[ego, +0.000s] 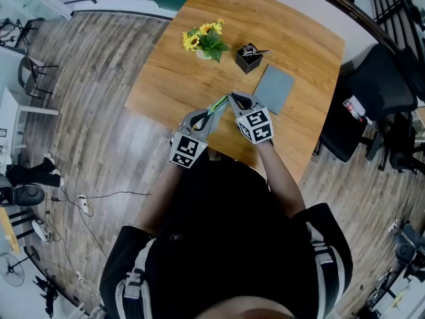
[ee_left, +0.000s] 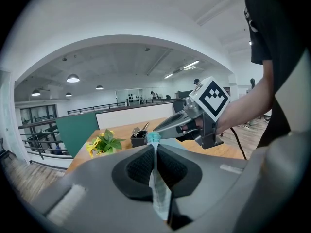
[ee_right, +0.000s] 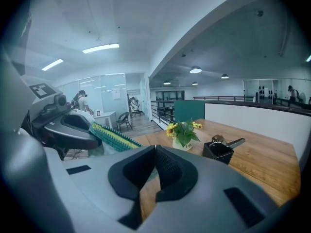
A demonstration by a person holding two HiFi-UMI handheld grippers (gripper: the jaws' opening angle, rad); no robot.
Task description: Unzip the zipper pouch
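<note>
Left claw (ee_left: pixel 154 148) clamped on translucent pouch with green zipper (ee_right: pixel 112 138), held over wooden desk (ego: pixel 299 38) at its near edge. Right claw (ee_right: pixel 155 152) pinched shut on pouch's teal end. Label on white flower vase (ee_right: pixel 181 144) too small to read.

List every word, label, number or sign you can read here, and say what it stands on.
No text here can be read.
Small white flower pot with yellow sunflowers: dark print on its label, too blurred to read.
Red-and-white tag by the black office chair: too small to read.
Black-and-white square-marker cube: pattern only, no letters.
</note>
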